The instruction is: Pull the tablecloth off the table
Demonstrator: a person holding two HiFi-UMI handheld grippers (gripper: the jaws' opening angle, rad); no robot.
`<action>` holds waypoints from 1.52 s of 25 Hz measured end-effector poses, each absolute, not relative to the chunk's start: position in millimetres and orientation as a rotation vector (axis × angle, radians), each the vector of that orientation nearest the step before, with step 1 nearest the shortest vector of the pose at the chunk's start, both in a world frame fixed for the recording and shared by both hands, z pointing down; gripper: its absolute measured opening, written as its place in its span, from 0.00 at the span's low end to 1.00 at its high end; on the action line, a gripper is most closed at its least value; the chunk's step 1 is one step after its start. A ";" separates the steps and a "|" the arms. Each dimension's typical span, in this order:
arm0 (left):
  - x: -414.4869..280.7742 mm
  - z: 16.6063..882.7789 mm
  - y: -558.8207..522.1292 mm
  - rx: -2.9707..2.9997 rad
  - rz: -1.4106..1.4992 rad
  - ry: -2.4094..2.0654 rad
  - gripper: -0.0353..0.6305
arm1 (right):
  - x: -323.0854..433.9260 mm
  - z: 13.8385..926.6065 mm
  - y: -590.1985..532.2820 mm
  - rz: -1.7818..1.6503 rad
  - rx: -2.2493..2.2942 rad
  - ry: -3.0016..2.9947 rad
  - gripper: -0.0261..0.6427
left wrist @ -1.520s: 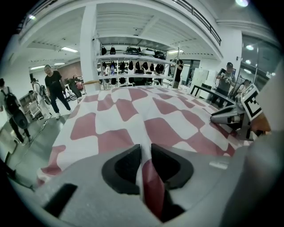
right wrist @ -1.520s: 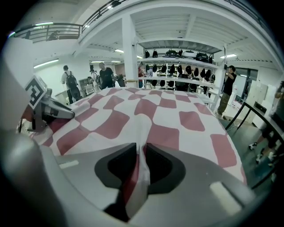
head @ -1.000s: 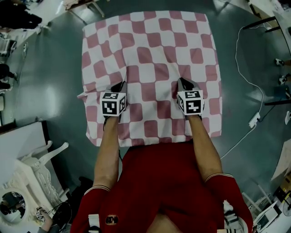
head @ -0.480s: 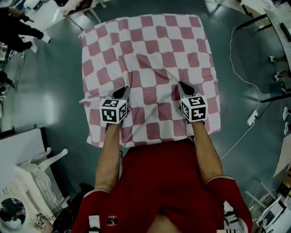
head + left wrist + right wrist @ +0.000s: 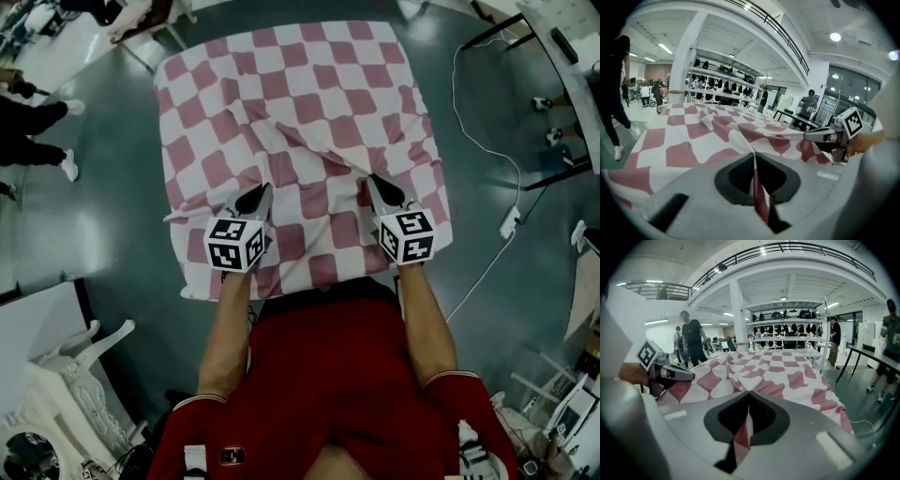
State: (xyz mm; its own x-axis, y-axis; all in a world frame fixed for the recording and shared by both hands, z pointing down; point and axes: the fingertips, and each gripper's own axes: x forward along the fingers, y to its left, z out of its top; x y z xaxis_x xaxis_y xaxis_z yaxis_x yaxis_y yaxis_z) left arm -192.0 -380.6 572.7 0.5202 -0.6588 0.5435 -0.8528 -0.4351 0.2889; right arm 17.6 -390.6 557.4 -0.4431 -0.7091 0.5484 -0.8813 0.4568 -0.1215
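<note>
The tablecloth point(image 5: 300, 103) lies spread over the table and covers it completely, so no top or leg of the table shows. Its far edge and right edge run fairly straight. The near edge sags in a wavy line just in front of the person's red shirt point(image 5: 328, 375), and the near left corner droops in a loose flap. Bare grey-green floor point(image 5: 112, 197) surrounds the cloth on the left, far and right sides. A white cable point(image 5: 469, 122) snakes along the right toward a power strip point(image 5: 511, 222), well apart from the cloth. The left gripper point(image 5: 262, 191) is closed tight on a pinched ridge of cloth a little in from the near edge. The right gripper point(image 5: 373, 178) is clamped on a second ridge the same way, level with the first. Each gripper view shows a thin fold of cloth squeezed between the pads. The person's forearms hide part of the near edge. The cloth is a red-and-white check, and creases fan from both pinches toward its middle. A white chair point(image 5: 70, 361) stands at the lower left, cut off by the frame.
</note>
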 end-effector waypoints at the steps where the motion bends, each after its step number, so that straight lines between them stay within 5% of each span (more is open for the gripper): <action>1: -191.6 569.7 -380.5 2.236 0.465 -1.224 0.06 | 15.8 553.9 -388.2 0.553 1.338 -2.294 0.05; 20: -140.4 501.2 -235.3 2.227 0.420 -1.492 0.06 | 57.0 496.0 -234.8 0.549 1.175 -2.605 0.05; 38: -91.3 480.1 96.8 2.238 0.238 -1.712 0.07 | 98.3 496.5 81.7 0.493 1.054 -2.799 0.05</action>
State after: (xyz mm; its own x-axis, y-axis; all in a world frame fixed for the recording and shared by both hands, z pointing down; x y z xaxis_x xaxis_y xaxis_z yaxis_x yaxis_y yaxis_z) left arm -91.3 96.8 480.1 0.2709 -0.9090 0.3168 -0.9609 -0.2360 0.1445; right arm 98.3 81.7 496.5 -0.7527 -0.6223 0.2146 -0.6582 0.7061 -0.2610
